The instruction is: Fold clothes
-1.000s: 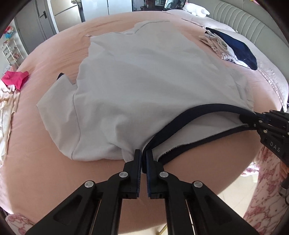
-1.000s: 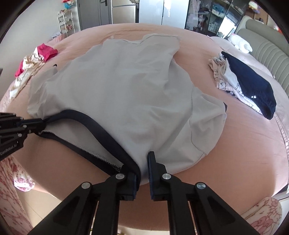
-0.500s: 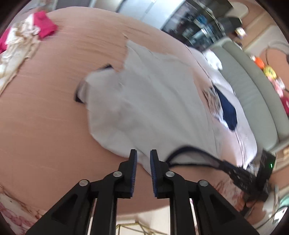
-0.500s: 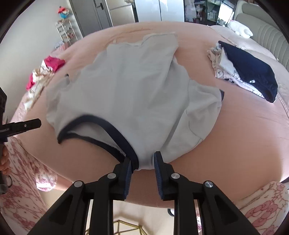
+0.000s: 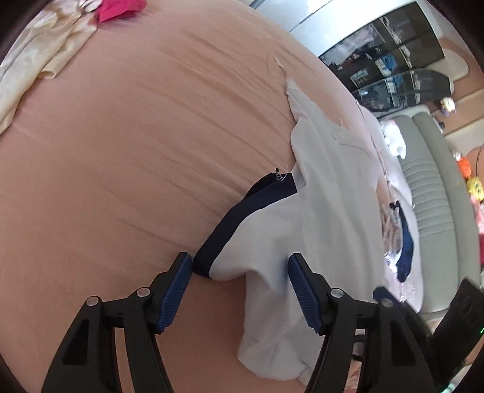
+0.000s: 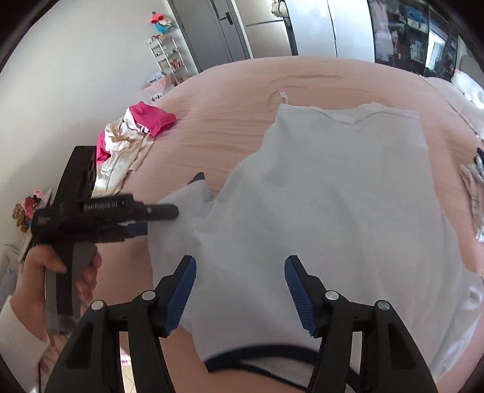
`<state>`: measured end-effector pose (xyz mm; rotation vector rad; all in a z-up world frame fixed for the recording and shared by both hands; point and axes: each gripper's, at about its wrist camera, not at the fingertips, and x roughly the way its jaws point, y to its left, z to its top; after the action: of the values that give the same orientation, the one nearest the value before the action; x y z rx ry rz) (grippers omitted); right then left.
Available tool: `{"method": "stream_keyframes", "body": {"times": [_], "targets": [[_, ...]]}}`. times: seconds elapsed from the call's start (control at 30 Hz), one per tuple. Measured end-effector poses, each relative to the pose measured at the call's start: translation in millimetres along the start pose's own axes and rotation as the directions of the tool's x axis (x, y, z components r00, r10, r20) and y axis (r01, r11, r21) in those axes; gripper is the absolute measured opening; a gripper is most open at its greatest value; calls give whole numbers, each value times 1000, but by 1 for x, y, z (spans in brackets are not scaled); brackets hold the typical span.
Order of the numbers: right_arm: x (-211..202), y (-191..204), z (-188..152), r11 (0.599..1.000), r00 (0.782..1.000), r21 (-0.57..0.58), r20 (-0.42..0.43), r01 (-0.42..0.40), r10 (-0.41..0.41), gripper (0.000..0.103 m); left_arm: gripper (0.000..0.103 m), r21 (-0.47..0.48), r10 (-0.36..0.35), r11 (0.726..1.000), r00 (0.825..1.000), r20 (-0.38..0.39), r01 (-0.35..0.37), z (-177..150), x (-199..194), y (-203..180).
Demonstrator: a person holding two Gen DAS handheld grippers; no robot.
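Note:
A white T-shirt (image 6: 332,196) lies spread flat on the pink bed (image 6: 230,99), its navy neckband (image 6: 263,353) at the near edge. My right gripper (image 6: 240,284) hovers open above the shirt's near part, holding nothing. In the left wrist view the shirt (image 5: 320,211) runs away to the right, and its navy-cuffed sleeve (image 5: 217,238) lies just in front of my left gripper (image 5: 240,290). That gripper is open, with the cuff's end between its fingers and not pinched. The right wrist view shows the left gripper (image 6: 151,219) beside the sleeve, held by a hand (image 6: 60,272).
A pink and cream clothes pile (image 6: 130,136) lies at the bed's left side. Navy and patterned clothes (image 5: 402,241) lie near the grey padded headboard (image 5: 429,196). A wire shelf rack (image 6: 166,57) and wardrobe doors (image 6: 266,27) stand beyond the bed.
Both grippers have let go of the navy neckband and opened. The left one has swung over to the left sleeve. The right one has moved in over the shirt's near part.

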<state>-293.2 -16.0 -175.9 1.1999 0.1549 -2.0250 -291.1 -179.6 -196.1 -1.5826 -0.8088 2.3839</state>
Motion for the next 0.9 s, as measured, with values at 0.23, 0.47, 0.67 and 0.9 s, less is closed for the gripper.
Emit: {"method": "stream_keyframes", "body": {"times": [0.23, 0.47, 0.67, 0.9], "targets": [[76, 19, 63, 999, 996, -18, -78, -44, 42, 61, 18, 158, -58, 986, 998, -12, 59, -5, -13, -7], [139, 26, 88, 991, 959, -8, -253, -133, 126, 60, 30, -13, -34, 999, 999, 30, 35, 20, -14, 30], [125, 41, 86, 963, 941, 5, -210, -269, 264, 22, 28, 133, -101, 987, 990, 101, 87, 21, -39, 8], [117, 50, 90, 990, 972, -101, -223, -97, 73, 19, 29, 55, -77, 996, 997, 1, 77, 19, -21, 24]]}}
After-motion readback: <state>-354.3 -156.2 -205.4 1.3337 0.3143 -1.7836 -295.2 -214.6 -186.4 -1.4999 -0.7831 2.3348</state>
